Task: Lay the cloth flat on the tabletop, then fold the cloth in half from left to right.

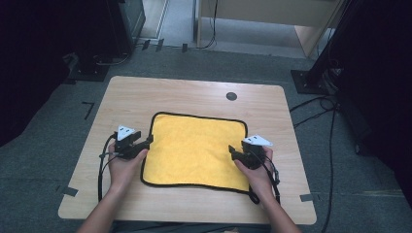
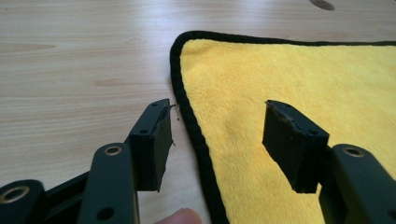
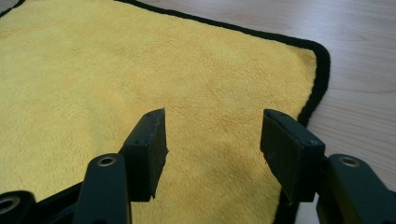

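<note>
The yellow cloth (image 1: 194, 148), edged all round in black, lies spread flat near the middle of the wooden table (image 1: 145, 92), a little toward your side. Your left gripper (image 1: 145, 141) sits at the cloth's left edge. In the left gripper view its jaws stand apart with nothing pinched — one jaw over bare wood, the other over the yellow pile, the black hem (image 2: 194, 126) running between them. Your right gripper (image 1: 233, 153) hovers over the cloth just inside its right edge. Its jaws are likewise spread, gripping nothing, with yellow fabric below both and the hem under the outer jaw. A small dark round mark (image 1: 231, 96) sits on the table beyond the cloth's far edge, well apart from both hands.
</note>
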`<state>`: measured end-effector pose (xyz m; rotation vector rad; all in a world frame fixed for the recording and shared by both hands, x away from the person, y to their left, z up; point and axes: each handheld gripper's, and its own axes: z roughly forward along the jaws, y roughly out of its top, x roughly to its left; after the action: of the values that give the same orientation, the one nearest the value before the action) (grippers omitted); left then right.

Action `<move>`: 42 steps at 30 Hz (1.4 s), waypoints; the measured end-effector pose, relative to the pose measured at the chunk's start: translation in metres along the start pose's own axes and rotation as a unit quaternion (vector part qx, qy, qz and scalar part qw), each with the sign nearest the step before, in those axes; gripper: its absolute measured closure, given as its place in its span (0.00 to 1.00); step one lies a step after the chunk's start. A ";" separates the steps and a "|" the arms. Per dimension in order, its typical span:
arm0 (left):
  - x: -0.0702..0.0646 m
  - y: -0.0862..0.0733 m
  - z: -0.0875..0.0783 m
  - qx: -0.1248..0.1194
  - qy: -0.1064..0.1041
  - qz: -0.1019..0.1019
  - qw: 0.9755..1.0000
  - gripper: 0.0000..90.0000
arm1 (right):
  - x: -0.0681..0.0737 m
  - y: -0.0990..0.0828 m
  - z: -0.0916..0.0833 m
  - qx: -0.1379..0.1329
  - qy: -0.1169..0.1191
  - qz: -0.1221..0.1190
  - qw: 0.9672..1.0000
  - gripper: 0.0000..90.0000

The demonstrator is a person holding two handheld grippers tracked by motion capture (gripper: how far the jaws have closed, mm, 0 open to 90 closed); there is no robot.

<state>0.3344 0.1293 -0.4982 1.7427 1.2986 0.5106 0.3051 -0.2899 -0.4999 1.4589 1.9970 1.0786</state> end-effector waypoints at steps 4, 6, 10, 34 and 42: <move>0.002 -0.008 -0.008 0.000 -0.001 0.005 1.000 0.47 | -0.006 -0.006 -0.009 -0.004 -0.003 0.010 1.000 0.46; 0.003 -0.012 -0.012 -0.005 0.003 0.000 1.000 0.45 | -0.010 -0.011 -0.015 -0.006 -0.006 0.024 1.000 0.46; 0.004 -0.017 -0.013 -0.008 0.006 -0.003 1.000 0.43 | -0.006 -0.013 -0.022 -0.013 -0.001 0.031 0.999 0.47; -0.001 -0.018 -0.007 -0.010 0.020 -0.002 1.000 0.45 | 0.065 -0.005 -0.019 -0.033 0.063 -0.009 0.997 0.58; 0.006 -0.014 -0.005 -0.009 0.031 -0.001 0.999 0.46 | 0.095 -0.003 -0.011 -0.029 0.093 -0.026 0.995 0.61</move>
<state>0.3250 0.1377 -0.5076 1.7219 1.3356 0.5773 0.2623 -0.2049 -0.4872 1.3115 2.0971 1.2812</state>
